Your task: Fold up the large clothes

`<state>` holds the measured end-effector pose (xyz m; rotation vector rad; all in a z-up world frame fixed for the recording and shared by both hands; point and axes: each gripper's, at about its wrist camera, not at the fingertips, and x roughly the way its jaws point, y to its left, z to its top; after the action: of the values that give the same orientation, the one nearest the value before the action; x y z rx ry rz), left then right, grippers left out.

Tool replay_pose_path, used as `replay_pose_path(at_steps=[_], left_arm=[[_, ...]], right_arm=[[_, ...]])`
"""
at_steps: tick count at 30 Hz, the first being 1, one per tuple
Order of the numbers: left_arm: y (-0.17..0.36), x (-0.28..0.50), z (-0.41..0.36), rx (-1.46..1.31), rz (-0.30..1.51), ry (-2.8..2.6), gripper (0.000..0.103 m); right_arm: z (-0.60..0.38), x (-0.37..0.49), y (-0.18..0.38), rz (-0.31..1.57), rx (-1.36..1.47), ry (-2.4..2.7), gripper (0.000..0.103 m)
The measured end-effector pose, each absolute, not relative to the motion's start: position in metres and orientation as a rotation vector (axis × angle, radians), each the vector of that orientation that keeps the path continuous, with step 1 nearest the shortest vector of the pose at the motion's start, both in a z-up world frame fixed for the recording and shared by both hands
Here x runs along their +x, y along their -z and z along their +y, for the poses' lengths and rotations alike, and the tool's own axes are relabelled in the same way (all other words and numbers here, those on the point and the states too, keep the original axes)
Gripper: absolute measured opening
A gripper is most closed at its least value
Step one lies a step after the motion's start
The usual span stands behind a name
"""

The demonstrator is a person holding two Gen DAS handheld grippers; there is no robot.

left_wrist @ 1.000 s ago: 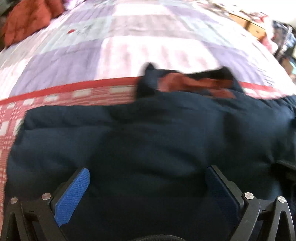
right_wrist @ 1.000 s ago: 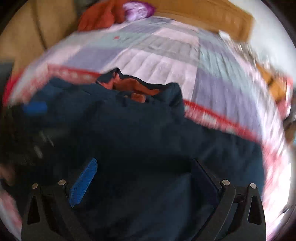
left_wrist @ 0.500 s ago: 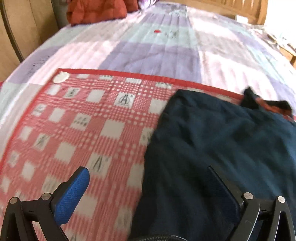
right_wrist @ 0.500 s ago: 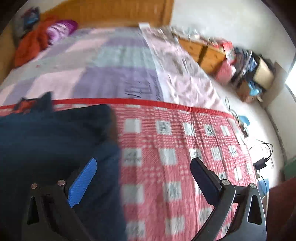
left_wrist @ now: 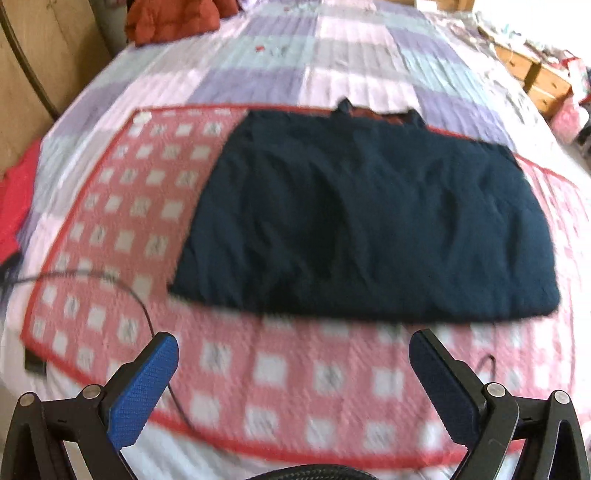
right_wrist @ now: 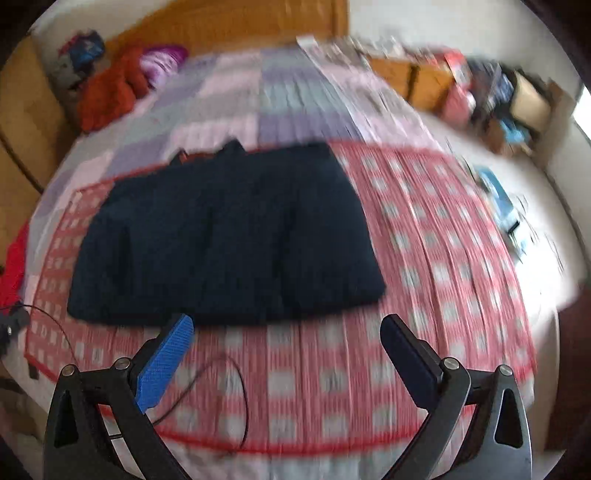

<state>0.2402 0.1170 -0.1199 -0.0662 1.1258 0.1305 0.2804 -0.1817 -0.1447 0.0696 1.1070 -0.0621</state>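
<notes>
Left wrist view is showing a dark navy garment [left_wrist: 369, 229] lying in the centre of the frame, folded into a broad, roughly rectangular block with soft creases running across it. A bit of rust-orange lining is peeking out at its collar [left_wrist: 380, 112] along the upper edge. The garment is resting on a red-and-white checked mat [left_wrist: 122, 206], which is spreading over a pastel quilted bedspread [left_wrist: 332, 48]. The left gripper [left_wrist: 291, 373] is hovering at the bottom of the frame with its blue-padded jaws spread wide and nothing between them, clear of the fabric. A thin black cable [left_wrist: 144, 310] is trailing across the mat at lower left.

Right wrist view is placing the same garment [right_wrist: 229, 236] left of centre, and everything is looking motion-blurred. The right gripper [right_wrist: 288, 343] is also gaping empty, its tips sitting just below the garment's near edge. An orange-red heap of cloth [right_wrist: 110, 92] is sitting in the upper left by the wooden headboard [right_wrist: 236, 22].
</notes>
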Motion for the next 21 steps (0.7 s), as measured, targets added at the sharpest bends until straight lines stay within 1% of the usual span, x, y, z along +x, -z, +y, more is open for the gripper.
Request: replay_pose_path(at_steps=[3, 7, 13, 21], left_arm=[[0.102, 0.219, 0.093, -0.068, 1.150, -0.127, 0.103], [0.070, 0.192, 0.071, -0.036, 1.119, -0.113, 0.103], [0.030, 0.152, 0.063, -0.020, 1.089, -0.076, 0.103], [-0.003, 0.124, 0.065, -0.012, 1.024, -0.056, 0.103]], right_arm=[[-0.166, 0.250, 0.121, 1.164, 0.079, 0.003, 0.103], [-0.148, 0.210, 0.087, 1.144, 0.059, -0.033, 0.103], [-0.126, 0.150, 0.045, 1.140, 0.076, -0.052, 0.103], [-0.116, 0.117, 0.011, 1.112, 0.089, -0.037, 0.103]])
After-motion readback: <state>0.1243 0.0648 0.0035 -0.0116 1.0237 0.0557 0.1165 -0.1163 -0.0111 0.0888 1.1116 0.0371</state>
